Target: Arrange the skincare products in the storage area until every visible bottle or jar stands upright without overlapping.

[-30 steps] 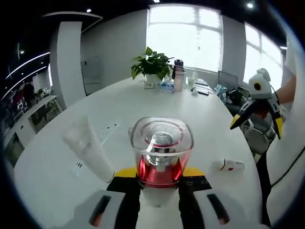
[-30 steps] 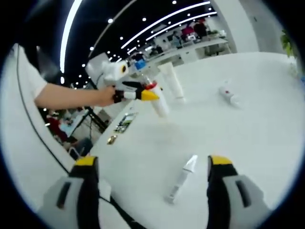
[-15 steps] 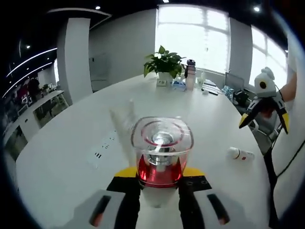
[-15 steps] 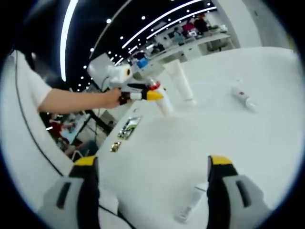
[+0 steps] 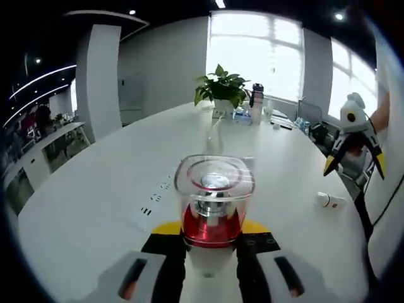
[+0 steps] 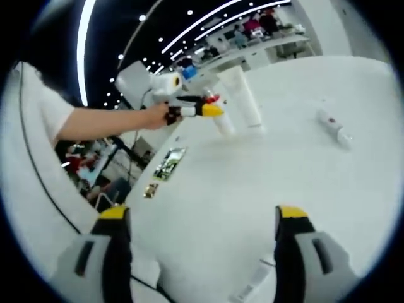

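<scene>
Jar [image 5: 214,201] clamped in left hand-held gripper [image 5: 213,235] — right hand-held gripper [image 6: 204,218] spread.

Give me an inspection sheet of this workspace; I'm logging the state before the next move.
Surface: white table, large and oval.
Job's things: jar with red base clamped in the left claw; white tube standing upright; small bottle lying flat; thin tube lying by the right claw.
Clutter: potted plant, dark bottle at the far end.
Grippers: left claw shut on the jar; right claw open, empty.
Cables: nothing seen.
Surroundings: windows, office desks behind.
</scene>
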{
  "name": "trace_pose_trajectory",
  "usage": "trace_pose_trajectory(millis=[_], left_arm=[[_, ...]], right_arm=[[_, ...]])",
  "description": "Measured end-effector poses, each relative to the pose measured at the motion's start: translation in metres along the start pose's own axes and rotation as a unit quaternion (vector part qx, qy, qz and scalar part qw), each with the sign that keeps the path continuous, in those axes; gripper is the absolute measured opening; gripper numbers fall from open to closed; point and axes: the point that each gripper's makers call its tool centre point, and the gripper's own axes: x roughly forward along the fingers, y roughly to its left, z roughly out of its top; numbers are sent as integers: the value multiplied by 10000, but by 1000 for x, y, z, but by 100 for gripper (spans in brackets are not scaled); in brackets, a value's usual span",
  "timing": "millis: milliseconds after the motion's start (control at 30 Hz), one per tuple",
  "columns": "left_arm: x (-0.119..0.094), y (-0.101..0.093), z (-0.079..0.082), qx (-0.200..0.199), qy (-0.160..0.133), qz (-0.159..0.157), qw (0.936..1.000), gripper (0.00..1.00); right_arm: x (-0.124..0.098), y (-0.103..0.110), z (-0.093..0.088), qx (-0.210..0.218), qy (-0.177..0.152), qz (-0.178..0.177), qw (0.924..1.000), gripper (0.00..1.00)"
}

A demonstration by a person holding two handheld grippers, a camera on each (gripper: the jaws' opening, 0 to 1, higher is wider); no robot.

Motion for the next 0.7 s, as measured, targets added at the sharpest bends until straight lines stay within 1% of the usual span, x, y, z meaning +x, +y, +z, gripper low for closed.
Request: trace_pose_trajectory(millis=[167,367,567,633,700], left_arm=[[6,3,3,14,-77,-105,9999,29],[13,0,2,196,-68,-206,9996,29],[20,3,-4,266,-68,-201,9994,29],[21,4,-2,245,-145,-195,9994,29],[22,5,-1,291,-161,-179,9993,29]], right_arm=[[2,-3,3,42,39,14,10000,93],[3,-4,6,13,53,24,10000,93],[1,-4,6,26,47,-13,10000,93],[1,-4,4,40,66,-25,10000,92],[1,-5,3,68,75,-29,9999,92]])
